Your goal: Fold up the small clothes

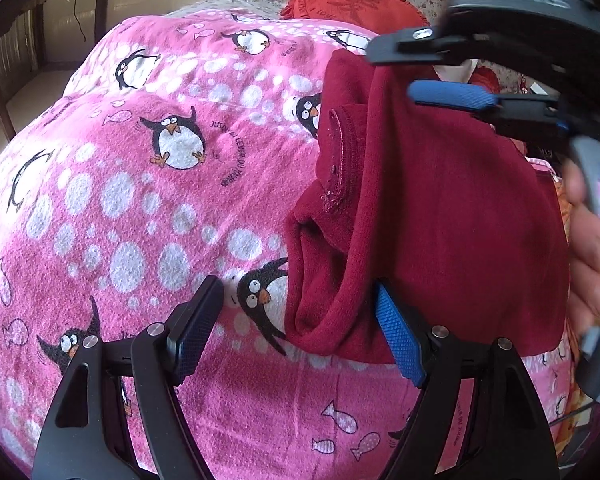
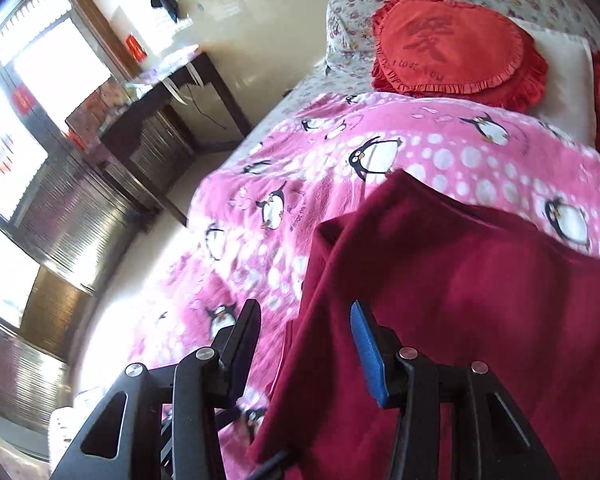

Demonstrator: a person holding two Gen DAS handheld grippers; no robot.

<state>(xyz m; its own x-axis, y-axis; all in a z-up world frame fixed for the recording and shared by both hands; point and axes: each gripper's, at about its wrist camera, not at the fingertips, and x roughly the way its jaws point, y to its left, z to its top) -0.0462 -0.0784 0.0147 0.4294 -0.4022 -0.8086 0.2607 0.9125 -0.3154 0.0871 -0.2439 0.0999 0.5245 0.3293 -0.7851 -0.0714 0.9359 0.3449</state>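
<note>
Garment: we see a dark red knit top [image 1: 440,200] lying folded over on the pink penguin blanket [image 1: 140,200] that covers the bed, its ribbed neckline turned toward the left wrist camera.
Left tool: our left tool [image 1: 296,328] is spread wide, holding nothing; its right blue pad touches the near edge of the top, its left finger stands over bare blanket.
Right tool: our right tool [image 2: 306,340] is parted, nothing pinched between its fingers; the blue-padded finger [image 2: 368,352] lies over the top's edge, the other over blanket.
Same tool from the left view: its fingers [image 1: 448,96] sit at the top's far edge, a hand [image 1: 592,248] behind.
Beyond: a red heart-shaped cushion [image 2: 456,40] at the head of the bed; a dark desk [image 2: 168,92] beside it.
</note>
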